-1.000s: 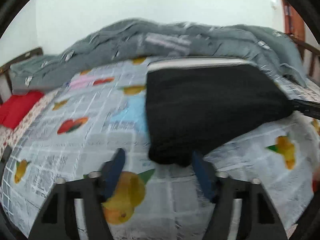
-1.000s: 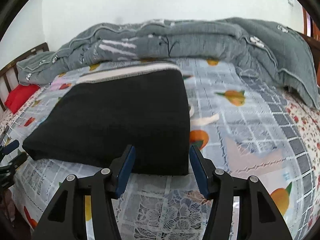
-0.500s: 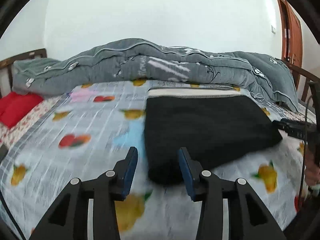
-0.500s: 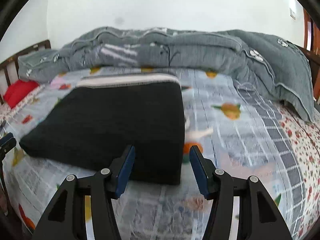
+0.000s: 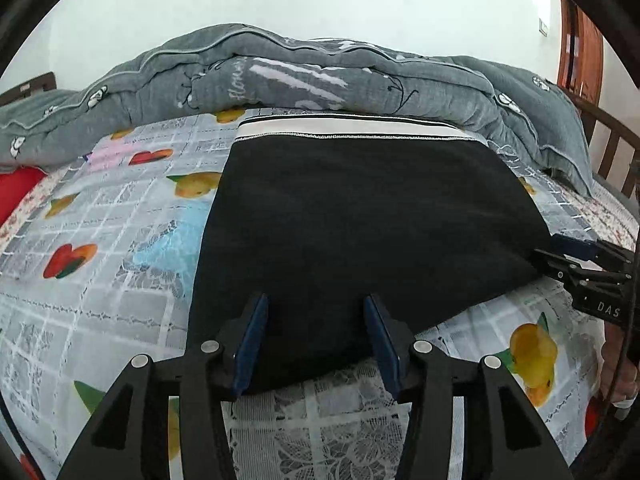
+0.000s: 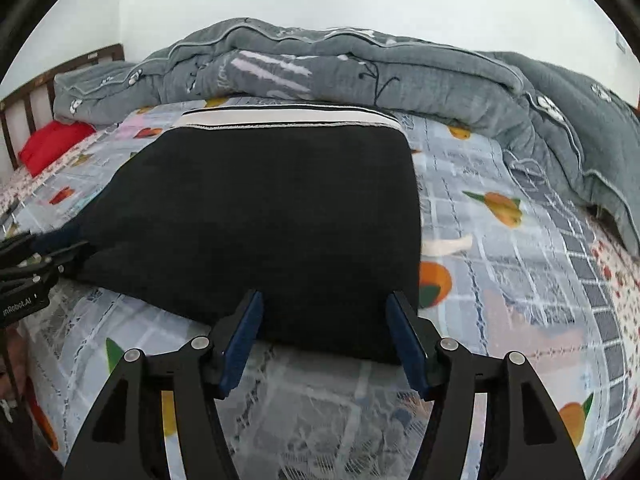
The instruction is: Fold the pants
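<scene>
I find the black pants (image 5: 360, 232) lying folded on the bedsheet (image 5: 100, 248). My left gripper (image 5: 316, 340) and right gripper (image 6: 328, 336), both just widening, straddle the near hem unclamped. Next: pinch both corners, fold towards the waistband (image 5: 352, 127).

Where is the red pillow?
The red pillow lies far left in both views, at the bed's head beside the wooden headboard, just below the grey quilt.

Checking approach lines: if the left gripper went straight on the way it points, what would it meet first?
Most likely the near folded edge of the black pants, lying between the open fingers of the left gripper; depth unclear.
</scene>
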A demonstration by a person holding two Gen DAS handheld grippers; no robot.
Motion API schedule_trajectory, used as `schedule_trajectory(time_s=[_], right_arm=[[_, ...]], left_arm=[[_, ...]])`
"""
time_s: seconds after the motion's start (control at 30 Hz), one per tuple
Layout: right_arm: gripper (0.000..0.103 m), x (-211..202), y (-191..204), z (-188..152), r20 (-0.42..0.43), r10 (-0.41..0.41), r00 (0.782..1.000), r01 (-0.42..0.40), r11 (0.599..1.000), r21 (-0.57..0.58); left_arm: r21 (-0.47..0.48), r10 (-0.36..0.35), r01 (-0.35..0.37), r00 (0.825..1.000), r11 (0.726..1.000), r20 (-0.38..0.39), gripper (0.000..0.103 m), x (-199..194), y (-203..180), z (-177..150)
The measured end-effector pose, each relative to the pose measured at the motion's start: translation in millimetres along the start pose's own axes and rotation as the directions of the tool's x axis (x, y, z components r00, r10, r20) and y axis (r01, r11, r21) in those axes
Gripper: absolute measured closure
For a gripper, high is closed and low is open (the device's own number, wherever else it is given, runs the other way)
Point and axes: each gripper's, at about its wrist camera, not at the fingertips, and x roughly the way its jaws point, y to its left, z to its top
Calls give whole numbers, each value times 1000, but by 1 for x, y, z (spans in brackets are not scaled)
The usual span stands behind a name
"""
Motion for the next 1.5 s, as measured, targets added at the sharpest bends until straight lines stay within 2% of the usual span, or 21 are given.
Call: schedule_trajectory(time_s=[0.1,0.17,0.2,0.27,0.33,0.43,0.57,0.63,0.7,0.8,0.83,0.9,1.03,1.5], right_arm=[[40,-4,-5,-2,-6,5,1000,-4,999,36],[40,-9,-6,-6,-12,-3,1000,4,999,41],[40,-11,-5,-9,-28,-14,1000,15,999,34],[40,-13,-7,-13,-67,-27,997,29,999,37],[42,-23,-12,-14,-89,-29,996,35,997,74],[43,-61,-14,-7,-29,-22,999,26,993,118],[39,-124,1,13,85,-90,992,83,993,85],[28,-149,8,21,112,-97,989,90,993,70],[27,-167,12,23,123,-108,987,100,992,73],[22,-183,14,16,120,-163,979,151,984,98],[15,-186,14,11,116,-165,980,153,982,107],[10,-187,12,6,104,-156,982,144,983,111],[9,-195,3,-2,97,-170,981,154,976,153],[8,-214,1,-6,116,-174,978,155,976,154]], left_arm=[[-21,7,-8,1000,1000,-25,55,-6,1,2],[-12,11,-11,999,1000,-46,50,-10,-1,3],[-8,-1,1,998,1000,-70,45,-13,-3,2],[13,3,-2,995,1000,-101,44,-22,-6,0],[27,21,-18,995,999,-99,44,-40,-9,1],[-4,26,-26,998,1000,-63,43,-68,-7,7],[-46,-20,19,999,999,-26,40,-112,-11,17],[-55,12,-11,1000,998,6,36,-132,-14,19],[-67,20,-18,999,998,37,29,-150,-16,21],[-59,44,-41,998,997,48,26,-169,-19,24],[-43,59,-57,997,997,45,25,-175,-22,25],[-36,92,-90,995,995,46,25,-182,-24,25],[-38,132,-129,989,991,63,25,-195,-26,24],[-29,113,-111,990,993,83,25,-206,-37,23]])
